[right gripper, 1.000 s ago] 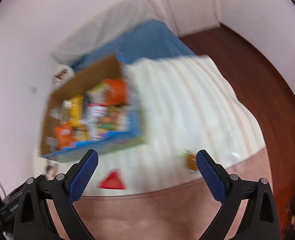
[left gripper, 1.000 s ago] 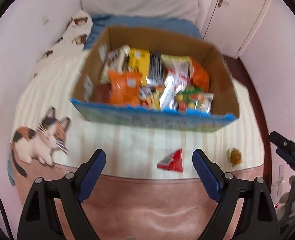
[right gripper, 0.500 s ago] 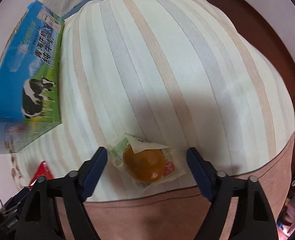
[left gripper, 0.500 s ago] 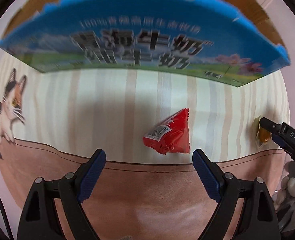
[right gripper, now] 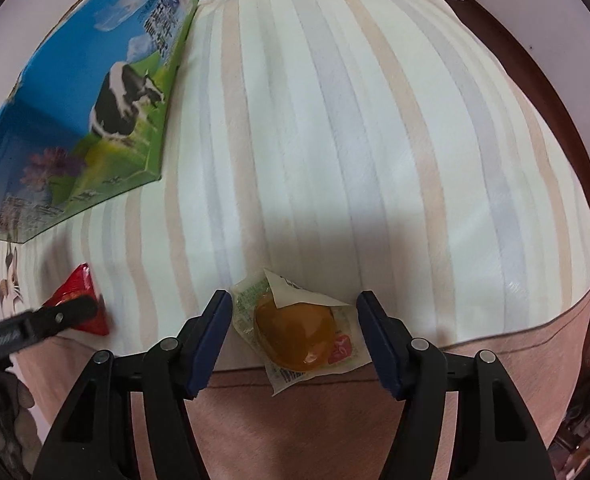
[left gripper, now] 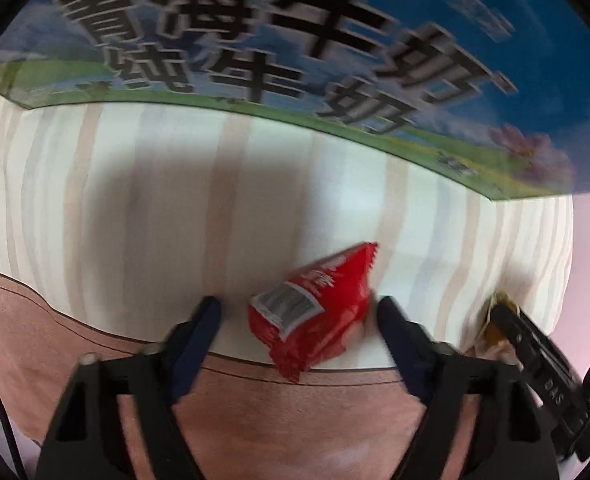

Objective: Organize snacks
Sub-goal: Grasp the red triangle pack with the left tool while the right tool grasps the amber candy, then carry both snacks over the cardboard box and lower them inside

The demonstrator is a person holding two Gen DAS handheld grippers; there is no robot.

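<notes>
A red snack packet lies on the striped bed cover between the fingers of my left gripper. Its jaws are closing; the right finger is at the packet's edge, and a gap shows on the left side. An orange jelly cup in a clear wrapper lies between the fingers of my right gripper, whose jaws are closing too, with the pads at the wrapper's edges. In the right wrist view the red packet lies under a left finger.
The blue milk carton box that holds the snacks stands just behind the packet, its side with a cow print seen to the left. The bed's pink-brown border runs under both grippers. Dark wooden floor lies beyond the bed's right edge.
Both grippers have come down close over the bed and their jaws have narrowed. The red packet and the jelly cup now lie between the fingers; the box fills the top of the left view.
</notes>
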